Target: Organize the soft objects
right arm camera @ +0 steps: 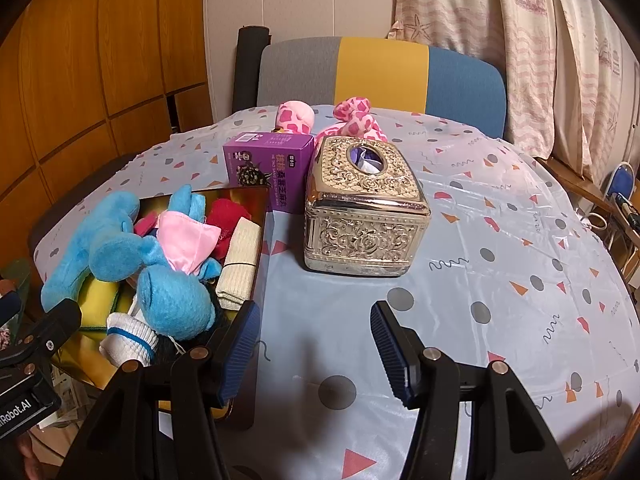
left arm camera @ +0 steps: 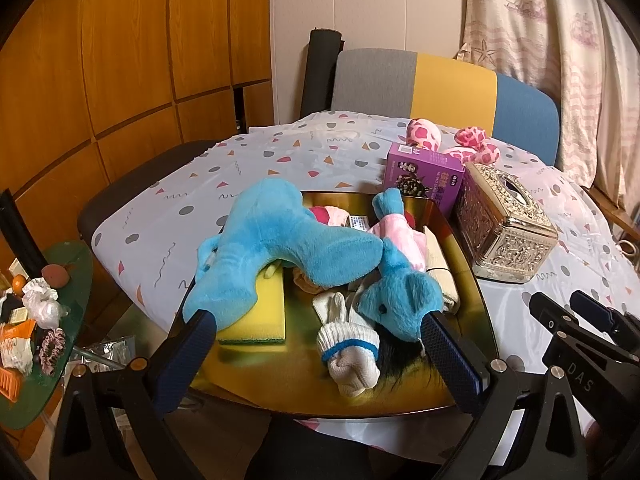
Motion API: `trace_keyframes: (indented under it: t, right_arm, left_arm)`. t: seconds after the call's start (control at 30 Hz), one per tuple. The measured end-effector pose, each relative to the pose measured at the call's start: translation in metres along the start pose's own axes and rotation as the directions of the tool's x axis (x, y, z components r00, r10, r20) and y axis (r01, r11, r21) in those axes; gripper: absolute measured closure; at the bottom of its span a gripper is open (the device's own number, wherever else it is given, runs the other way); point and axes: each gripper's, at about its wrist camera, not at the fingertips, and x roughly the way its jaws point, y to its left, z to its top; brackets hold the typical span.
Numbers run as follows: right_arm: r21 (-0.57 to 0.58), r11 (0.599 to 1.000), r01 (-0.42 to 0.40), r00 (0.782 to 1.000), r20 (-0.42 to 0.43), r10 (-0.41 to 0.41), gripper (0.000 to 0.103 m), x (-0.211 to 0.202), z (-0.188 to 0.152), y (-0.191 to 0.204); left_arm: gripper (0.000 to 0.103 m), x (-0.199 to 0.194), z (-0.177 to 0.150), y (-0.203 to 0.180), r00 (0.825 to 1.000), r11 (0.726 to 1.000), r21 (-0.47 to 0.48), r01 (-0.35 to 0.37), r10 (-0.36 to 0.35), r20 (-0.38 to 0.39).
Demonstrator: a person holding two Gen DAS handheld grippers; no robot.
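Plush toys were our concern: a blue plush animal sprawled over the gold tray, looking light and squashy, best pinched at its thick body. Our left gripper hung over it, fingers apart and empty; our right gripper hovered over the tablecloth, its 2 fingers apart, gripping nothing.

A purple carton stood upright on the counter, which wore a pale cloth printed with dots and triangles. Just beside it, perhaps touching, sat an ornate silver tissue box. Behind the counter stood a chair backed in grey, yellow and blue. Patterned curtains hung beyond, and wooden cabinets lined the wall.
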Motion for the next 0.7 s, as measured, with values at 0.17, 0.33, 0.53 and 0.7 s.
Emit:
trace_keyframes:
  t: [0.17,0.33,0.53,0.7]
  right_arm:
    - [0.003,1.000,0.000,1.000,-0.001,0.000,0.045,0.0002,-0.0006,-0.0002]
    - [0.003,1.000,0.000,1.000,-0.003,0.000,0.045,0.0003,-0.0009,-0.0003]
    - [0.003,1.000,0.000,1.000,-0.002,0.000,0.045,0.0003,-0.0006,-0.0005]
    - [0.005,1.000,0.001,1.000,-0.003,-0.001,0.045,0.0004,-0.0016,-0.0009]
  left_arm:
    - [0.000,-0.0004,-0.0004,-0.0002,1.000,1.000,0.001,-0.001,0.001,0.000]
    - [0.000,-0.0006,-0.0005,0.0000,1.000,1.000,0.001,0.000,0.000,-0.001]
    - [0.000,-0.0007,-0.0004,0.0002,1.000,1.000,0.002,0.000,0.000,-0.001]
    - [0.000,-0.0005,-0.0010,0.0001,1.000,1.000,0.000,-0.002,0.002,-0.004]
